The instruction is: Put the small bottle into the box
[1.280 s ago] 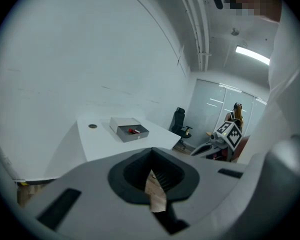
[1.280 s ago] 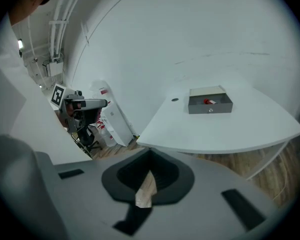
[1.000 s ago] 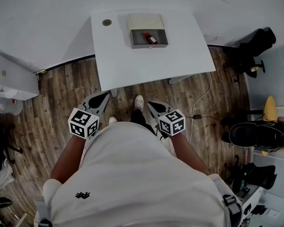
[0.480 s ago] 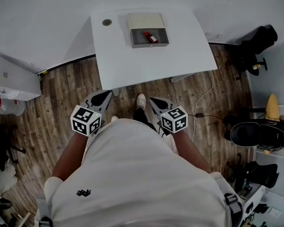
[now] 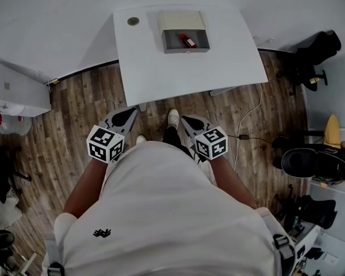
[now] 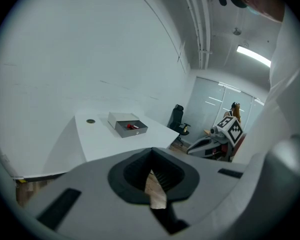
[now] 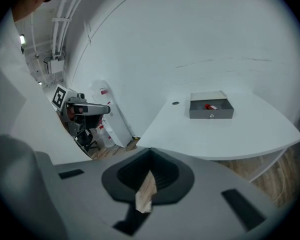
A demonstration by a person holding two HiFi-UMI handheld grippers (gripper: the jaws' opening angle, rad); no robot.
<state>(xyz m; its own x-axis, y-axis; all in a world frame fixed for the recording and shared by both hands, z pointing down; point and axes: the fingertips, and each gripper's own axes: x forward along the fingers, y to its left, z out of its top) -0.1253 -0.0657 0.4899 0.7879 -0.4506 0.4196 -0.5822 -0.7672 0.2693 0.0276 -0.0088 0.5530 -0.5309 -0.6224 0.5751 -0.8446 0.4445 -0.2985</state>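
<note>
The desk (image 5: 184, 73) is standing well apart from both grippers, with bare wooden floor (image 5: 80, 108) lying between its near edge and the person. The box (image 5: 186, 49) is sitting open near the desk's far edge. The small bottle (image 5: 188, 41), red with a pale end, is lying inside it. The left gripper (image 5: 126, 116) and right gripper (image 5: 187, 121) are hanging low, jaws closed together, holding nothing.

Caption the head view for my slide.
Small bottle lies in the open box on the white table; left gripper and right gripper, both shut and empty, held near the person's waist.
</note>
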